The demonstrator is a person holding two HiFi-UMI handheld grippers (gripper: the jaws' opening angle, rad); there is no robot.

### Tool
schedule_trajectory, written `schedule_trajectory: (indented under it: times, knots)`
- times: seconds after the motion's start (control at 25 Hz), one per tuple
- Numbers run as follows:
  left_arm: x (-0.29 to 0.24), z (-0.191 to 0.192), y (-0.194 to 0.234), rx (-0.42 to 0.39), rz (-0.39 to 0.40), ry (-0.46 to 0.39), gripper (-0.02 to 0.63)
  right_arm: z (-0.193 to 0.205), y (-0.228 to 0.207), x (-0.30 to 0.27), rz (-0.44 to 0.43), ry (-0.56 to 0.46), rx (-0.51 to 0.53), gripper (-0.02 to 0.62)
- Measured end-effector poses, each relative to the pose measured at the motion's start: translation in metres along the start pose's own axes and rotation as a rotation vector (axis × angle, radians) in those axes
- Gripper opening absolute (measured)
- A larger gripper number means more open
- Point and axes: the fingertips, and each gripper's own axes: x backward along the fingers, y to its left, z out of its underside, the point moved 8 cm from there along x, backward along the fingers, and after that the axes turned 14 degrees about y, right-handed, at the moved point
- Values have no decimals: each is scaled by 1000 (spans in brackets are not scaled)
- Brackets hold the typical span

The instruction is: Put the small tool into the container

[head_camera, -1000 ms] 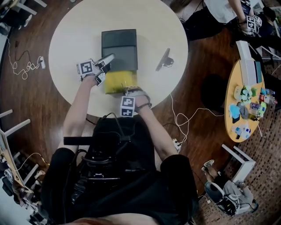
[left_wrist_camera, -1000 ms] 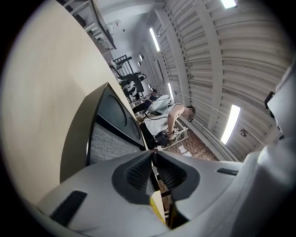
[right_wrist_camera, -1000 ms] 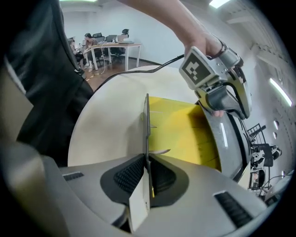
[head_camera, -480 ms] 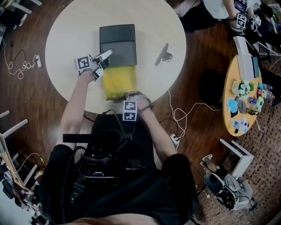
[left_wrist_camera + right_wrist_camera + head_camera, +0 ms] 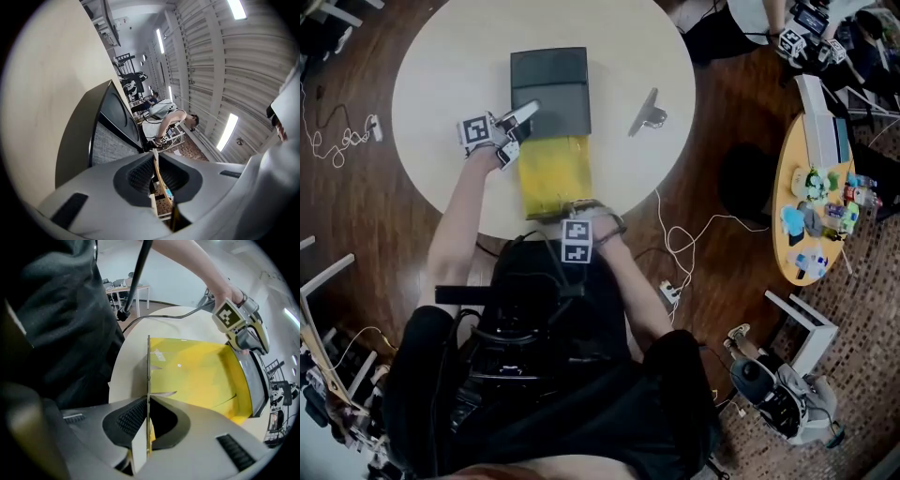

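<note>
A dark grey container (image 5: 548,82) lies on the round table (image 5: 441,84). Its yellow drawer (image 5: 555,173) is slid out toward me. My right gripper (image 5: 577,206) is shut on the drawer's near wall; in the right gripper view that thin wall (image 5: 148,362) runs between the pads of my right gripper (image 5: 148,401). My left gripper (image 5: 525,114) is shut, with its tips against the container's left side, where the drawer comes out. In the left gripper view the container (image 5: 105,126) lies just past the left gripper (image 5: 154,157). The small metal tool (image 5: 645,114) lies alone to the container's right.
A white cable and power strip (image 5: 673,258) trail on the floor by the table's near right edge. A yellow side table (image 5: 802,141) with toys stands at the right, and a white stool (image 5: 806,333) below it. A person with grippers (image 5: 802,37) is at the top right.
The yellow drawer has come farther out of the dark container toward me, drawn by the right gripper. The left gripper stays at the container's left side.
</note>
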Motion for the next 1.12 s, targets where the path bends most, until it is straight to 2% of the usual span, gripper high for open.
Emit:
schedule_trajectory:
  times: [0.16, 0.36, 0.6, 0.8, 0.92, 1.12]
  knots:
    - [0, 2, 0, 7, -2, 2, 18, 2, 4, -1, -21, -19, -18, 18]
    - [-1, 1, 1, -4, 7, 5, 18, 0, 5, -1, -18, 13, 10, 18]
    - [-1, 2, 1, 15, 5, 4, 18, 3, 3, -1, -53, -22, -35, 22]
    - [2, 1, 3, 6, -10, 5, 18, 7, 3, 1, -40, -70, -141, 44]
    - [0, 2, 2, 12, 8, 3, 19, 14, 3, 6, -42, -111, -201, 51]
    - [1, 3, 2, 25, 7, 2, 18, 26, -2, 29, -103, -225, -326, 66]
